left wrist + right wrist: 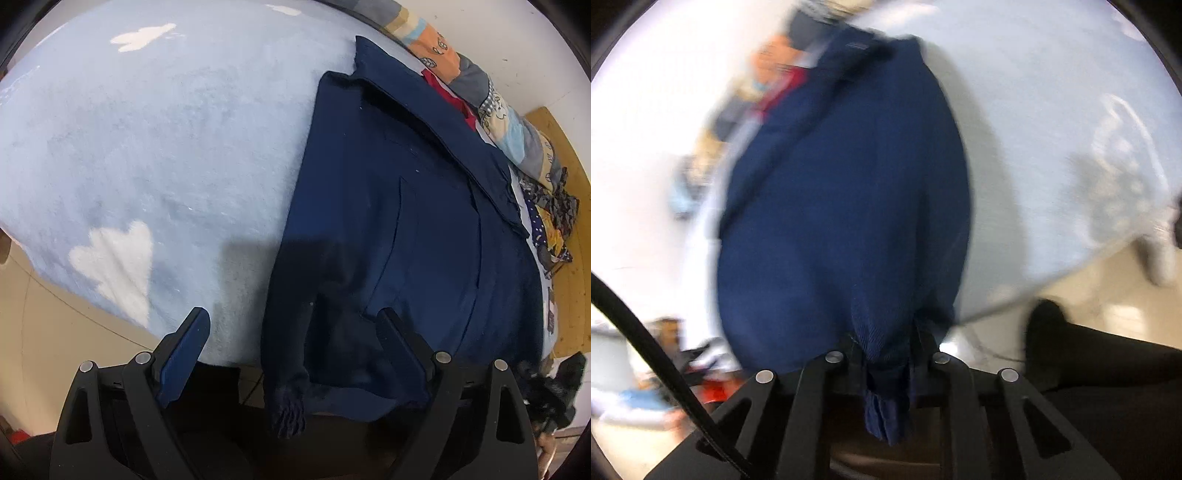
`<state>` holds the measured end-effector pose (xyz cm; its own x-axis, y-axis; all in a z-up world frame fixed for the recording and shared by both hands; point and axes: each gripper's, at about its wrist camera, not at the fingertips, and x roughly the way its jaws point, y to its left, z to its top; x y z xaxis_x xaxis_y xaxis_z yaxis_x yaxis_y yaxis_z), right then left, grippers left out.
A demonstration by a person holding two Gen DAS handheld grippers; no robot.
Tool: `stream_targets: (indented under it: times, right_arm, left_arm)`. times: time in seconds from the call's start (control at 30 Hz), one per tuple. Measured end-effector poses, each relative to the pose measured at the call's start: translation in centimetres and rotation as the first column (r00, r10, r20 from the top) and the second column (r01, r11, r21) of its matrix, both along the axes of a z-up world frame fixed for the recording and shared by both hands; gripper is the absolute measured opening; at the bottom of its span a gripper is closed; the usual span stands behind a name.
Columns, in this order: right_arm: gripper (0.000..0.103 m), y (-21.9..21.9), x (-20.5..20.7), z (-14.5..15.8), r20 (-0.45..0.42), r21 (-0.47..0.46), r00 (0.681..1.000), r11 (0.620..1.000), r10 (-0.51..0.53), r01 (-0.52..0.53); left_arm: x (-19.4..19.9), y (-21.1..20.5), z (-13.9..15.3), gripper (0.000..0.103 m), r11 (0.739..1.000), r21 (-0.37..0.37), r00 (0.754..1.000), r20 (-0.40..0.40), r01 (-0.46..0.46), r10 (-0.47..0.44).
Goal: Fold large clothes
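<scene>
Broadly: bed (166, 147), pale blue cloud-print cover, much bare room left of the garment. Navy coat (406, 221), laid along the bed's right side, hem overhanging the near edge. Right tongs (888, 354), pinched on a bunched hem corner. Left tongs (291, 328), spread wide, gripping nothing; better to take the opposite corner, then lift evenly.

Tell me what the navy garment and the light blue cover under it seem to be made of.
Navy garment: looks like a matte woven fabric, perhaps cotton twill; fine diagonal ribs show where the right gripper is shut on a bunch of it, and one dangling cuff looks rib-knit. Light blue cover: appears to be a soft fleece or plush, with a fuzzy, brushed nap and white cloud shapes.
</scene>
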<state>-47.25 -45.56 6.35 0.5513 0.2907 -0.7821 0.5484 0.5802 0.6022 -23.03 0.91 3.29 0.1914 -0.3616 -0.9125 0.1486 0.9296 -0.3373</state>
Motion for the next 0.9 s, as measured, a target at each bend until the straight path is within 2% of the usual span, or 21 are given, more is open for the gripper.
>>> stream_targets:
  times: [0.03,0.07,0.2,0.4,0.57,0.7,0.8,0.87,0.9]
  right_arm:
    - [0.016,-0.2,-0.1,1.0,0.055,0.02,0.998,1.0,-0.009,0.008]
    - [0.016,-0.8,-0.2,2.2,0.146,0.065,0.989,0.998,-0.023,0.013]
    - [0.016,-3.0,-0.1,4.9,0.266,0.085,0.962,0.995,-0.068,0.046]
    - [0.016,-4.5,0.5,7.0,0.332,0.068,0.94,0.996,-0.08,0.06]
    - [0.016,-7.1,3.0,10.0,0.383,0.042,0.92,0.996,-0.085,0.074]
    - [0.016,-8.9,4.1,11.2,0.395,0.024,0.914,0.996,-0.092,0.09]
    - [0.016,-10.1,4.6,11.5,0.398,0.012,0.912,0.995,-0.1,0.104]
    - [0.016,-10.5,4.9,11.6,0.395,0.008,0.913,0.994,-0.101,0.106]
    - [0.016,-10.5,4.9,11.6,0.395,0.006,0.914,0.995,-0.096,0.102]
  left_arm:
    - [-0.2,-0.1,0.0,0.09,1.0,0.004,1.0,0.0,0.009,-0.009]
    - [-0.3,-0.2,0.0,0.09,1.0,0.005,1.0,-0.003,0.016,-0.016]
    - [-0.8,-0.7,-0.9,0.09,0.999,-0.015,0.998,-0.057,0.039,-0.04]
    - [-2.0,-1.4,-1.0,0.09,0.996,-0.039,0.995,-0.062,0.078,-0.08]
    - [-3.0,-1.6,-0.6,0.09,0.995,-0.043,0.995,-0.035,0.088,-0.089]
    - [-3.4,-0.9,-1.0,0.09,0.994,-0.081,0.995,-0.064,0.076,-0.081]
    - [-3.4,-0.4,-1.5,0.09,0.978,-0.204,0.99,-0.125,0.044,-0.071]
    - [-3.4,0.0,-1.9,0.09,0.945,-0.328,0.982,-0.176,0.007,-0.068]
    - [-3.4,0.1,-2.0,0.09,0.931,-0.364,0.979,-0.191,-0.004,-0.07]
